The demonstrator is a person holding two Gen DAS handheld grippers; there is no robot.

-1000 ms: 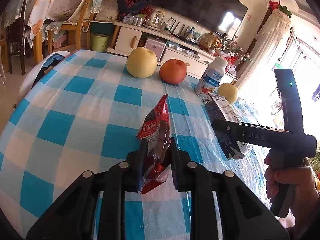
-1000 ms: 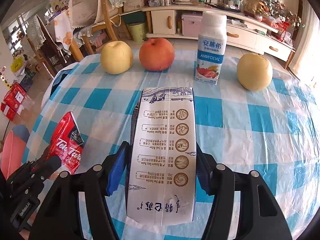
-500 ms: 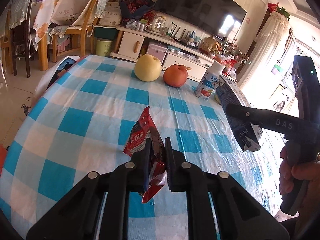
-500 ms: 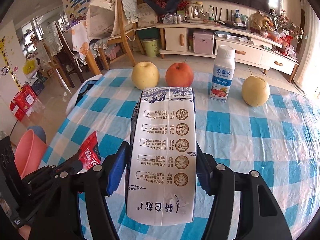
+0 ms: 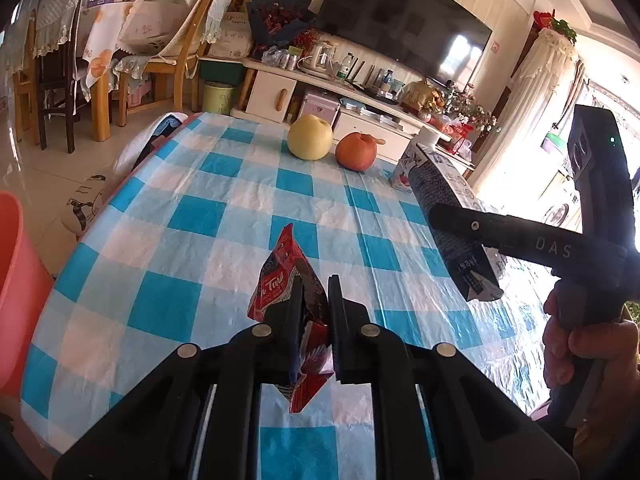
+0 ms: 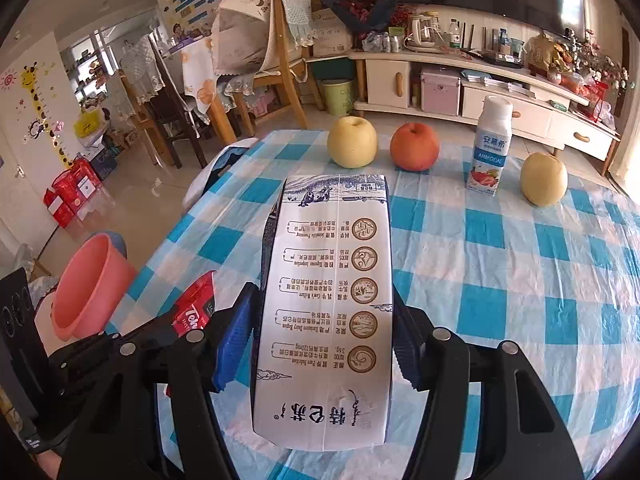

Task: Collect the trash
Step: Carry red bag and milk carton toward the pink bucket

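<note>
Trash in hand above the table: red wrapper, thin, crinkly, pinched mid-length by left gripper; milk carton, light, crushable, clamped across its sides by right gripper; pink bin at nine o'clock.

The left wrist camera looks forward and down along its own gripper from close above the checked desk, facing the TV wall. The right wrist camera sits to its right, facing much the same way. Both views share the desk, the yellow apple, the orange fruit and the pink bucket.
</note>
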